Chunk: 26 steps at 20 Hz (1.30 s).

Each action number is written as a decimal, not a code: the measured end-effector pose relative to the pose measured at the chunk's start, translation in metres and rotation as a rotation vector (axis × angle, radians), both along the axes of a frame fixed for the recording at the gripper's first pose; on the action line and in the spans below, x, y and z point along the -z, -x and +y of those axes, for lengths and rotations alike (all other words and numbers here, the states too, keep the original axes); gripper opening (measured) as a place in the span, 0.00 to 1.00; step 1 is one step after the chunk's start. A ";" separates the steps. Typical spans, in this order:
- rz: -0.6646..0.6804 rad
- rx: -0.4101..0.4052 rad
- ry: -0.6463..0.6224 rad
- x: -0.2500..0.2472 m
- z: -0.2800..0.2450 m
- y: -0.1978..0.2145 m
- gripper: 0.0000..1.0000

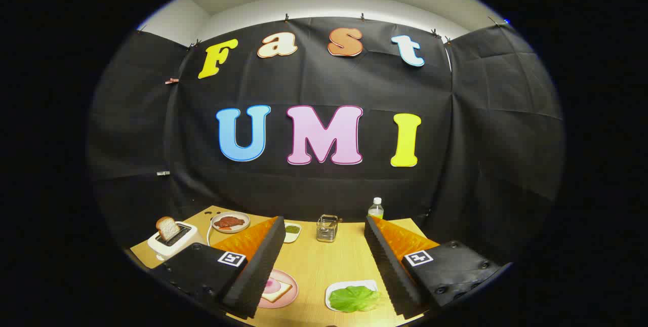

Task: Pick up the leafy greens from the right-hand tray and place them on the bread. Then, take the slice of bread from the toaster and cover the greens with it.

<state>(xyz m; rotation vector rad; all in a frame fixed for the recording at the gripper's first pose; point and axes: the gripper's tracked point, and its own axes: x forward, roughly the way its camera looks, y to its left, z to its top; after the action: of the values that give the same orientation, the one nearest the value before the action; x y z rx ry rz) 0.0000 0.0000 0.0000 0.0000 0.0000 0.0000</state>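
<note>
My gripper (324, 246) hangs open above the wooden table (324, 266), nothing between its fingers. The leafy greens (355, 298) lie on a white tray (334, 289) close under the gripper, beside the right finger (392, 271). A pink plate (286, 297) with a slice of bread (276, 290) and a pink slice on it sits partly behind the left finger (255, 271). Far left, a white toaster (174, 240) holds a slice of bread (167, 228) standing up out of its slot.
Beyond the fingers stand a plate of red meat (230, 222), a small white dish of green bits (292, 231), a wire holder (327, 228) and a plastic bottle (375, 208) by the cloth wall. The toaster's cord (208, 231) curls beside the meat plate.
</note>
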 end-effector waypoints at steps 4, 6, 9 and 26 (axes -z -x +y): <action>0.010 0.001 -0.006 0.005 0.000 -0.002 0.97; 0.016 0.004 -0.011 0.008 0.000 -0.003 0.97; 0.037 0.001 -0.025 0.016 -0.001 -0.002 0.97; 0.149 0.038 -0.039 0.055 -0.025 -0.013 0.97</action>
<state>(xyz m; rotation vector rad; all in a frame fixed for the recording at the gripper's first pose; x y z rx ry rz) 0.0132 -0.0252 -0.0549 0.0389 0.1487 -0.0377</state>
